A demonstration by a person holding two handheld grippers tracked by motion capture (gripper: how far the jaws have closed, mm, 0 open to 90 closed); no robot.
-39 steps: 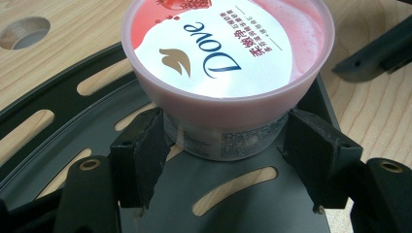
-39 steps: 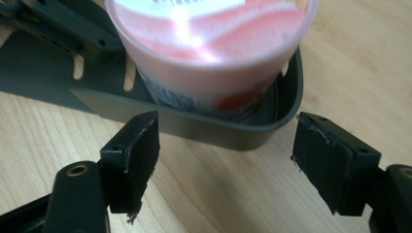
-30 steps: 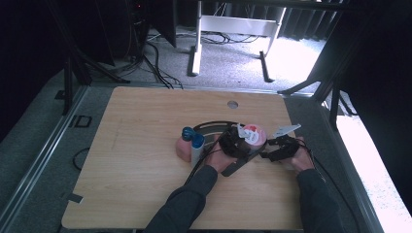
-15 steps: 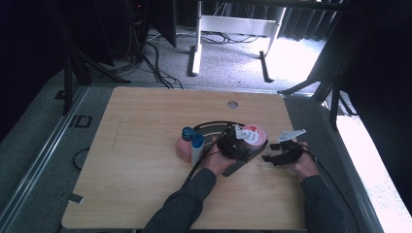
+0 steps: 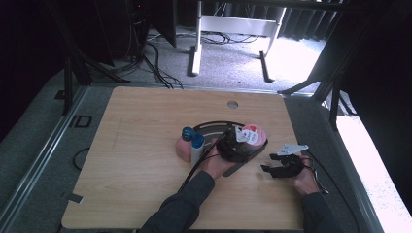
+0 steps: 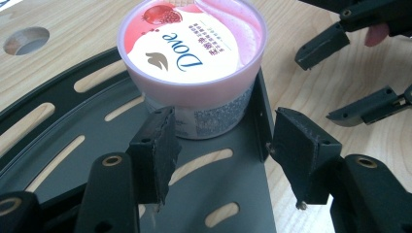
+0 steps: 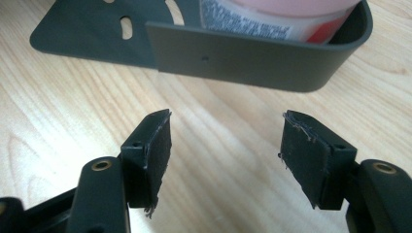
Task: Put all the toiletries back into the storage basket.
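Two hand-held grippers work near a pink tub [image 6: 192, 53] on a wooden table [image 5: 145, 121]. The tub is round and squat, with a pink and white lid that reads "Dove" and shows a pomegranate; its side carries a label of small print. It stands at one end of a dark grey metal tray [image 6: 63, 145], a flat curved plate with long slots cut through it and a low raised wall around the tub's end.

The left gripper [image 6: 221, 145] hovers over the tray just in front of the tub. Its jaws have just been closing, yet they stand apart with nothing pressed between the pads; the tub sits just beyond their tips. The right gripper [image 7: 226, 145] is off to the side over bare wood, just outside the tray's curved wall, released and empty; its jaws have also just been closing.

In the high view, a pink bottle [image 5: 183, 149] with a blue cap and a pale bottle [image 5: 197, 151] with a blue cap stand close together at the other end of the tray, beside the left forearm.

The left hand and gripper cover much of the tub in the high view. In the right gripper view the tub is cut off at the top edge and mostly hidden behind the wall. The label's small print is unreadable.
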